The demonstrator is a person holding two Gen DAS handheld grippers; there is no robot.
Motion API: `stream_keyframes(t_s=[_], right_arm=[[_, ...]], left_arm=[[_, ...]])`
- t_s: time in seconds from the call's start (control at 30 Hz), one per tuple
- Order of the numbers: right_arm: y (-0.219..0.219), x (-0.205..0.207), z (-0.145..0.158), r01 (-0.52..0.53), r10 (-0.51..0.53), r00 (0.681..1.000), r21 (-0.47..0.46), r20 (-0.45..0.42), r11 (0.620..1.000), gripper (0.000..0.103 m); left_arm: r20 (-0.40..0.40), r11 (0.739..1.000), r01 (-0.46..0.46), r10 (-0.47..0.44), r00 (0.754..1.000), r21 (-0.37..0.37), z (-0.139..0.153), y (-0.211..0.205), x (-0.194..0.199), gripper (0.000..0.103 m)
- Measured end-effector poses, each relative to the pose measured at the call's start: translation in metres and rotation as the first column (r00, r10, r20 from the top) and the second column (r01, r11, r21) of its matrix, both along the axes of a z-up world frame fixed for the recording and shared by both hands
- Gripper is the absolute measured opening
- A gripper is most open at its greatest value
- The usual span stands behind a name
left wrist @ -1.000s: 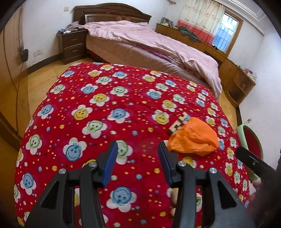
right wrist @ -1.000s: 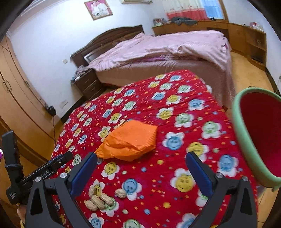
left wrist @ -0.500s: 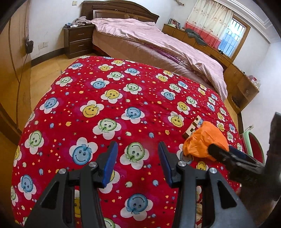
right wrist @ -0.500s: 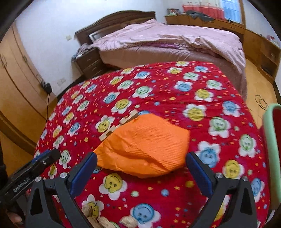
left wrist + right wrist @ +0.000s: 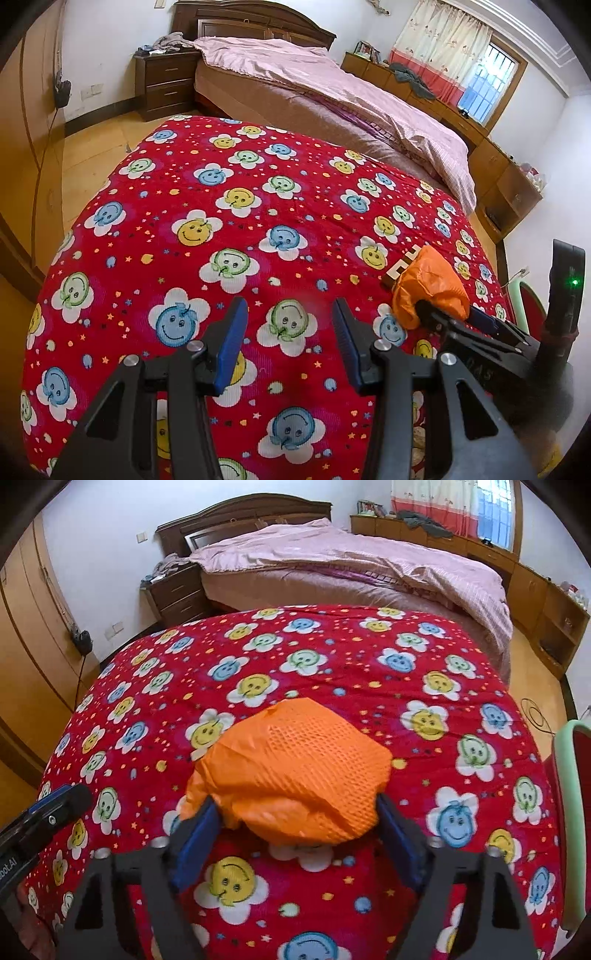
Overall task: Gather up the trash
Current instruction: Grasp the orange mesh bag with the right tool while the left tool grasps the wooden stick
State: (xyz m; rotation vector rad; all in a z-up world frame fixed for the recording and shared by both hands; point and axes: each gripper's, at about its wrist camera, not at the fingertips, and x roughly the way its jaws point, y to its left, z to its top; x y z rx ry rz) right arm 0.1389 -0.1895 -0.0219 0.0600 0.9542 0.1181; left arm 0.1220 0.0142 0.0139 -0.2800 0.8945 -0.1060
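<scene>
Two grippers are seen over a table covered by a red cloth [image 5: 258, 206] printed with smiley-faced flowers. Nearest to the right wrist camera, the right gripper [image 5: 297, 825] is set around the near edge of a crumpled orange bag [image 5: 295, 771], which lies on the cloth; its jaws have just been closing, and the blue pads are seen at the bag's two sides, the plastic bulging between them, so the bag is taken as grasped. In the left wrist view the same orange bag [image 5: 428, 286] is found to the right of the left gripper [image 5: 286, 339], with the right gripper [image 5: 448, 317] reaching into it from the near side. The left gripper is held above the cloth with its jaws parted and nothing between them. A small brown and white patterned piece [image 5: 400, 266] is partly covered by the far left edge of the bag. To the right of the bag, past the table's edge, a green-rimmed red bin [image 5: 574, 812] is partly shown. Beyond the bag and the table, a bed with a pink cover [image 5: 351, 554] is seen, and a dark wooden nightstand [image 5: 173, 594] stands beside its headboard.
</scene>
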Motion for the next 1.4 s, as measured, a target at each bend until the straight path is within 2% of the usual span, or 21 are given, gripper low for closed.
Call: stream_keyframes(t_s=[0.2, 0.23, 0.33, 0.47, 0.73, 0.93, 1.03, 1.1, 1.17, 1.27, 1.4], right_arm=[[-0.025, -0.001, 0.004, 0.051, -0.051, 0.999, 0.05, -0.002, 0.997, 0.032], [-0.03, -0.002, 0.005, 0.059, -0.059, 0.998, 0.071, -0.003, 0.996, 0.027], [-0.045, -0.006, 0.008, 0.082, -0.083, 0.997, 0.121, 0.006, 0.989, 0.021], [-0.062, -0.018, 0.017, 0.11, -0.118, 0.992, 0.163, 0.038, 0.98, 0.017], [-0.101, -0.048, 0.032, 0.161, -0.18, 0.98, 0.21, 0.079, 0.964, 0.016], [-0.131, -0.071, 0.038, 0.208, -0.239, 0.966, 0.247, 0.1, 0.946, 0.016], [-0.144, -0.08, 0.04, 0.232, -0.265, 0.959, 0.256, 0.104, 0.939, 0.016], [-0.15, -0.085, 0.04, 0.244, -0.281, 0.954, 0.267, 0.108, 0.932, 0.016], [-0.156, -0.09, 0.041, 0.255, -0.293, 0.949, 0.272, 0.112, 0.928, 0.016], [-0.162, -0.096, 0.04, 0.266, -0.307, 0.945, 0.282, 0.112, 0.922, 0.016], [-0.168, -0.103, 0.041, 0.276, -0.319, 0.941, 0.294, 0.109, 0.915, 0.016]], left_arm=[[0.005, 0.999, 0.036, -0.036, 0.999, 0.005, 0.005, -0.014, 0.0, 0.047], [0.006, 0.999, 0.045, -0.045, 0.999, 0.01, 0.006, -0.017, 0.0, 0.047], [0.01, 0.995, 0.089, -0.089, 0.996, 0.038, 0.01, -0.03, 0.005, 0.047], [0.006, 0.987, 0.141, -0.142, 0.99, 0.07, 0.011, -0.048, 0.015, 0.047], [-0.018, 0.962, 0.261, -0.26, 0.965, 0.081, 0.007, -0.081, 0.046, 0.047], [-0.063, 0.94, 0.297, -0.291, 0.955, 0.169, -0.007, -0.105, 0.068, 0.047], [-0.088, 0.931, 0.316, -0.304, 0.949, 0.184, -0.015, -0.115, 0.075, 0.047], [-0.086, 0.921, 0.32, -0.309, 0.947, 0.22, -0.018, -0.12, 0.074, 0.04], [-0.078, 0.916, 0.331, -0.322, 0.944, 0.226, -0.018, -0.123, 0.073, 0.031], [-0.08, 0.916, 0.338, -0.329, 0.941, 0.214, -0.017, -0.124, 0.074, 0.011], [-0.086, 0.931, 0.326, -0.315, 0.945, 0.165, -0.015, -0.116, 0.071, 0.009]])
